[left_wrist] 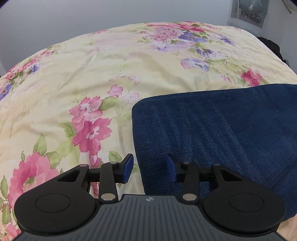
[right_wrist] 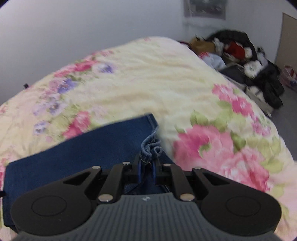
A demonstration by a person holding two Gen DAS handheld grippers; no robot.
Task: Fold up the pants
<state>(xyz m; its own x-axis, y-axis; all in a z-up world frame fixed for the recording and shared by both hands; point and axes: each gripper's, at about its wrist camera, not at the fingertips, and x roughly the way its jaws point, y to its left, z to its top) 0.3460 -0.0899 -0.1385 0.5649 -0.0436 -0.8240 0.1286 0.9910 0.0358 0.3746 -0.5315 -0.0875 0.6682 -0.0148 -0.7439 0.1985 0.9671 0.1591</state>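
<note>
Dark blue denim pants (left_wrist: pixel 213 129) lie folded flat on a floral quilt (left_wrist: pixel 92 64). Their left fold edge runs under my left gripper (left_wrist: pixel 149 164). That gripper is open: one blue pad hangs over the quilt, the other over the denim, and nothing is pinched between them. In the right wrist view the pants (right_wrist: pixel 83 152) stretch away to the left. My right gripper (right_wrist: pixel 147 164) is shut on a bunched, frayed hem (right_wrist: pixel 150 146) at their right end. This view is blurred by motion.
The quilt (right_wrist: pixel 148 83) covers a wide bed that reaches the pale wall behind. Beyond the bed's far right corner lies a pile of dark clothes and bags (right_wrist: pixel 241 61) on the floor. A picture (left_wrist: pixel 248 13) hangs on the wall.
</note>
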